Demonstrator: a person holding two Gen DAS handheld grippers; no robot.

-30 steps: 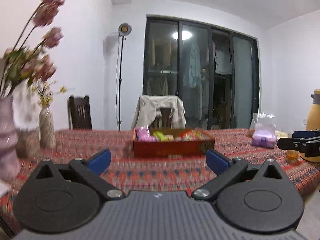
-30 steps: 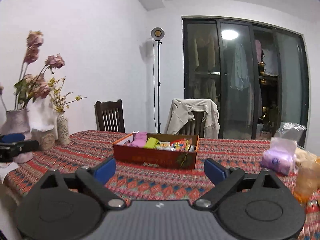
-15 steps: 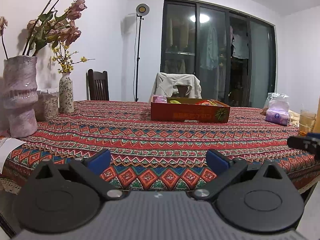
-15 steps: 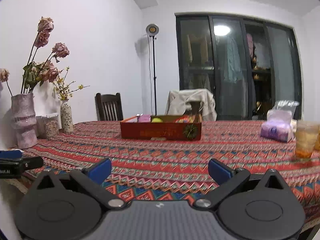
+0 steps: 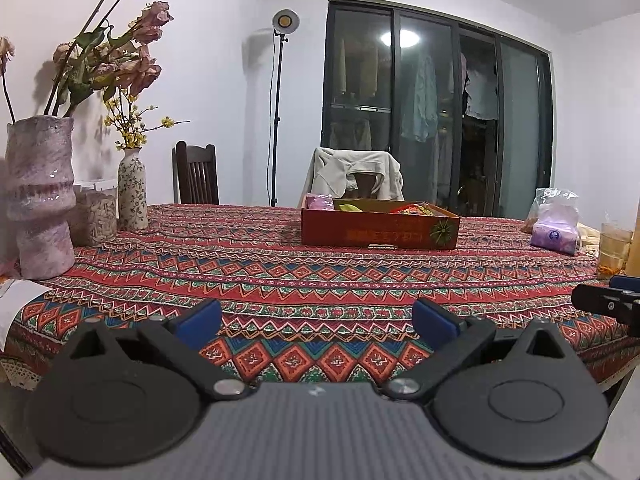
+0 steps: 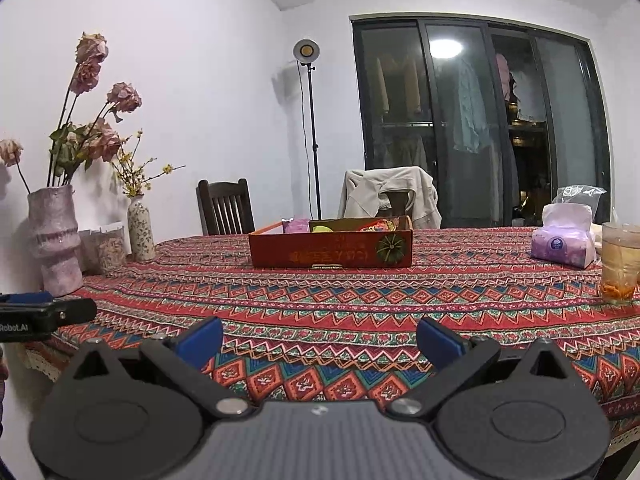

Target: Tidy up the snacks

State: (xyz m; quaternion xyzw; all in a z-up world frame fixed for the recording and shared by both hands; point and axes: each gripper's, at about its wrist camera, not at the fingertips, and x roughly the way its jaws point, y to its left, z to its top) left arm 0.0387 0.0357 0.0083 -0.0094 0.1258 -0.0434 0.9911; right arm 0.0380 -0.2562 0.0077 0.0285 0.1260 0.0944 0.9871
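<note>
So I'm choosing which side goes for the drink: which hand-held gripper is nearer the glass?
Right. The right hand-held gripper has the glass just ahead on its right; the left hand-held gripper sits farther left.

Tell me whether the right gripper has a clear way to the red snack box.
Probably yes. The right gripper is open and empty, and only bare tablecloth lies between it and the red snack box. The glass stands off to the side.

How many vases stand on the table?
2: a big pink vase near the table's left edge, and a small flowered vase behind it by the wall. None seem hidden.
</note>
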